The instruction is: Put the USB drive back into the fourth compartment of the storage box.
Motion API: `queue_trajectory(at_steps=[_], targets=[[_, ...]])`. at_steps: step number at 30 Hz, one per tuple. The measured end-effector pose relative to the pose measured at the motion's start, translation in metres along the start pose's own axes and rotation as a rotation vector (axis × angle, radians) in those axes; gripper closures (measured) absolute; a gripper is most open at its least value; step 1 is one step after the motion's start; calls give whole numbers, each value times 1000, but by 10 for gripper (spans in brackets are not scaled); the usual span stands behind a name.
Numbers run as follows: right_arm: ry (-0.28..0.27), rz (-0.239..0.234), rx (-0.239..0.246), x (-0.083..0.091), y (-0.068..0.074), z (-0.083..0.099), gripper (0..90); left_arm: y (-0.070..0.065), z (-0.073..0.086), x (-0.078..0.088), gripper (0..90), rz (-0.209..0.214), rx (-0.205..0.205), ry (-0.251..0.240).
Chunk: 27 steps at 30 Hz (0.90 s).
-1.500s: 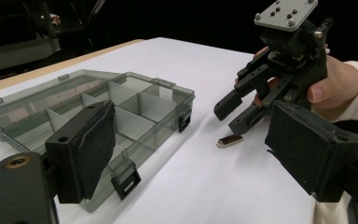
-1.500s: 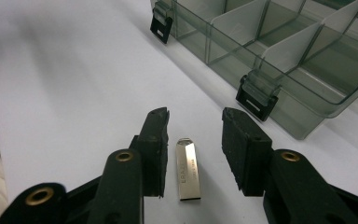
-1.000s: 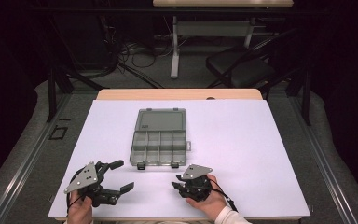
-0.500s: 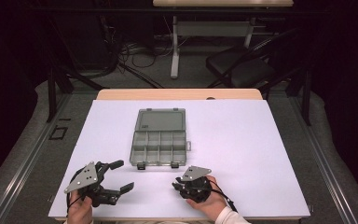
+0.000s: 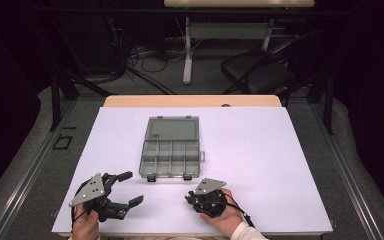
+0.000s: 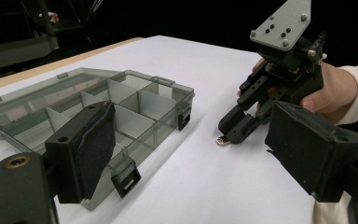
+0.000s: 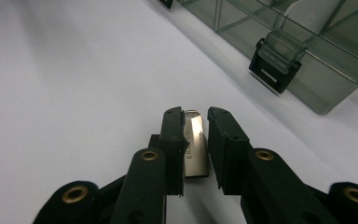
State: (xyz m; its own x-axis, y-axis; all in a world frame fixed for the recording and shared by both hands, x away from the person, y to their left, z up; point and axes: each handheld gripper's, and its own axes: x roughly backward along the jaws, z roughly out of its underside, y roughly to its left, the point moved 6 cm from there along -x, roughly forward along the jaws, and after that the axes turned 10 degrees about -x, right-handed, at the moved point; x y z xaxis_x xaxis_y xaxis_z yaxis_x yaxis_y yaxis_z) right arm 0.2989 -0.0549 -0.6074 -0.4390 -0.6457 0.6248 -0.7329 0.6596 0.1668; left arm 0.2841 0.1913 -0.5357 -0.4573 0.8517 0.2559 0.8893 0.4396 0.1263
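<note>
We are viewing a white bench carrying a grey translucent compartment box, which is lying open with its lid folded back toward the far edge and its two black latches facing the person.

The left hand-held gripper is resting near the front left of the bench, just short of the box; its jaws are standing spread wide, with nothing between them. In the left gripper view, its two padded jaws are framing the box and the other gripper.

The right hand-held gripper is sitting near the front edge, close to the right latch. In the right gripper view, its jaws are standing narrowly parted on either side of a small silver metal piece lying on the bench; we cannot tell whether the pads are touching it. From the left gripper view, the piece is showing at the jaw tips against the white surface
</note>
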Motion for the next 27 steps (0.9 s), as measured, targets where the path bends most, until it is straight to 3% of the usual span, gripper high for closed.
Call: queue_trajectory(at_steps=[27], targets=[[-3,-6,8,1,1,0,794,0,0,0,157,-1,-2,1]])
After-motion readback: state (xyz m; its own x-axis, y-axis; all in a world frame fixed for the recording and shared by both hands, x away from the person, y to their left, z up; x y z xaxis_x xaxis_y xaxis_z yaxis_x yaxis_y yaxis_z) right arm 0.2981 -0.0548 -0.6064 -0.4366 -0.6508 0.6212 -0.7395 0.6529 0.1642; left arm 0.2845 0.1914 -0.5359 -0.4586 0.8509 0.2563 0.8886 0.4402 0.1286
